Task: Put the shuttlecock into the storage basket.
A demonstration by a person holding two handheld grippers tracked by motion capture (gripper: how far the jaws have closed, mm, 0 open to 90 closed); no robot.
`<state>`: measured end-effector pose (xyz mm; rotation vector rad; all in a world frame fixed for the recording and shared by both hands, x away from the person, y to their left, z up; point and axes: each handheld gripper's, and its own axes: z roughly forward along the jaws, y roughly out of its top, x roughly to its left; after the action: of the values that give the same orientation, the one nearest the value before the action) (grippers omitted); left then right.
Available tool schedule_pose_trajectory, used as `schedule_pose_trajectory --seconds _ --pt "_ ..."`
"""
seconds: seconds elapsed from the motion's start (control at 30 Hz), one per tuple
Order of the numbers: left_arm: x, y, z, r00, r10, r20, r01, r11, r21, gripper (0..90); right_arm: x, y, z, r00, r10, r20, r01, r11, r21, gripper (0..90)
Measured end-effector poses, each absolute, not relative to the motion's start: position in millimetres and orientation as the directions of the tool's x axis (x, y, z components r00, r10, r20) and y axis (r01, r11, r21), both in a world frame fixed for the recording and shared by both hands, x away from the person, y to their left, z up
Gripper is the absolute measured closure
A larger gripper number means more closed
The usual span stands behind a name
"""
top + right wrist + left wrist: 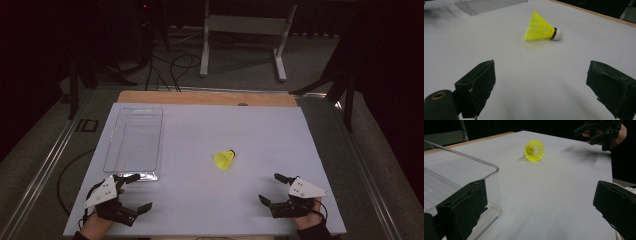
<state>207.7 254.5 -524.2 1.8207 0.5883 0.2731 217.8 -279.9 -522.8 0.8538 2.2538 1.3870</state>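
Left gripper hides clear tray's near corner.

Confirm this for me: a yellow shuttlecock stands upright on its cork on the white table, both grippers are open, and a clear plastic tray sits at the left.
Not quite. The yellow shuttlecock lies on its side, as the right gripper view shows. The rest holds: it is on the white table, the left gripper and right gripper are open, and the clear plastic tray sits at the left.

The shuttlecock has a glossy yellow plastic skirt and a smooth white cap. At ten o'clock from it sits a clear, glossy plastic tray. The table looks matt white, edged in wood.
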Motion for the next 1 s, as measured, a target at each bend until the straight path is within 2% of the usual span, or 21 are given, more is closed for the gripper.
schedule_pose_trajectory --seconds 0.63,1.0 --pt "207.1 256.0 -521.8 0.848 0.520 -0.105 0.269 -0.251 0.930 0.1 216.6 -281.4 -521.1 -0.739 0.674 0.011 0.316 0.333 0.888 8.7" --pt "207.7 252.0 -504.0 0.857 0.507 -0.085 0.259 -0.283 0.923 0.1 215.9 -283.7 -518.3 -0.728 0.686 0.015 0.312 0.311 0.898 8.7"
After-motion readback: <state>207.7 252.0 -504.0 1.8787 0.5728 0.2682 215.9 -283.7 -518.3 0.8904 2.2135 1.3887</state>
